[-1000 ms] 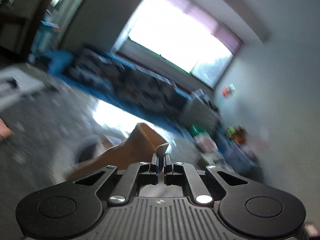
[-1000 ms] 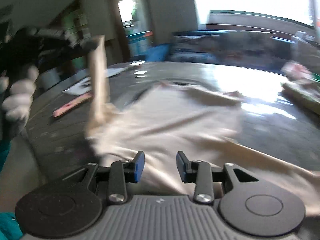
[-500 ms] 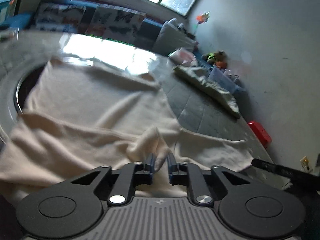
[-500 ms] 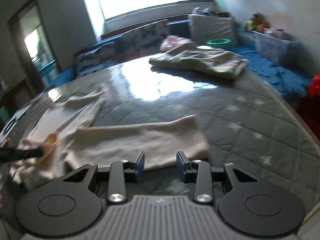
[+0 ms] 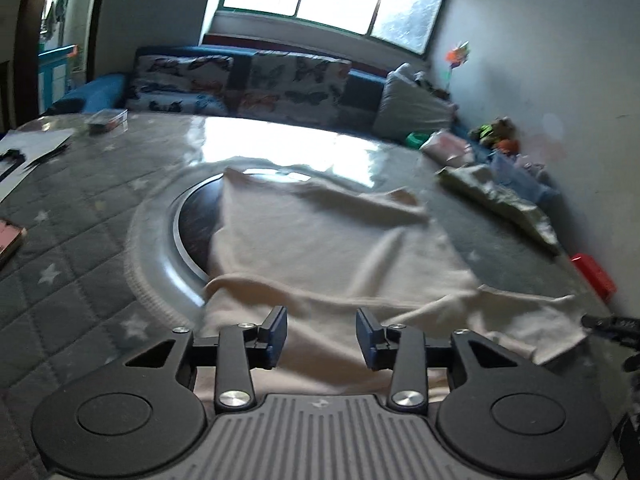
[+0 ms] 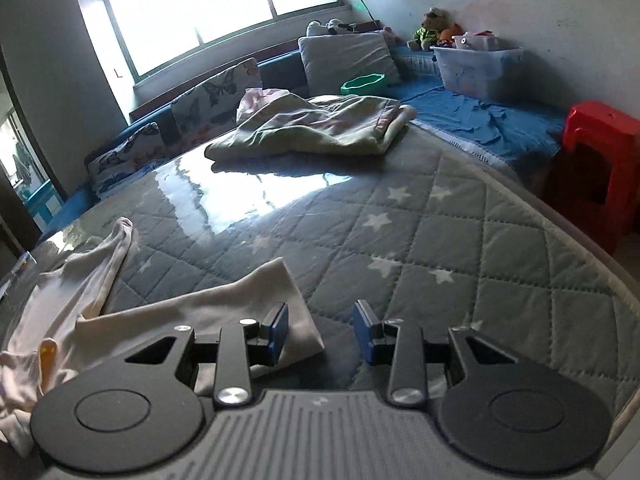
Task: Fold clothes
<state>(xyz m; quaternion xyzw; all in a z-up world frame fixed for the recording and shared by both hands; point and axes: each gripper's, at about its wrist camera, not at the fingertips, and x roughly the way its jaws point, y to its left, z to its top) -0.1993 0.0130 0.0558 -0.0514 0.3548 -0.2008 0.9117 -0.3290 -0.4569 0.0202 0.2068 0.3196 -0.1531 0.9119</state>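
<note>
A cream long-sleeved garment (image 5: 320, 240) lies spread on the grey quilted table (image 5: 80, 240), its near edge rumpled. My left gripper (image 5: 321, 336) is open and empty just above that near edge. In the right wrist view a sleeve of the garment (image 6: 192, 312) stretches right across the table. My right gripper (image 6: 319, 332) is open and empty over the sleeve's cuff end; the left fingertip (image 6: 278, 330) overlaps the cuff. The right gripper's tip shows at the far right of the left wrist view (image 5: 608, 324).
A round glass turntable (image 5: 188, 232) lies partly under the garment. A crumpled green-pink garment (image 6: 312, 128) lies at the table's far side. A red stool (image 6: 596, 160), blue mat, plastic bin (image 6: 480, 68) and cushions stand beyond. Papers (image 5: 32, 148) lie at the far left.
My left gripper has opened and let go of the cream fabric, which now lies flat. My right gripper has stayed open and come nearer to the sleeve cuff.
</note>
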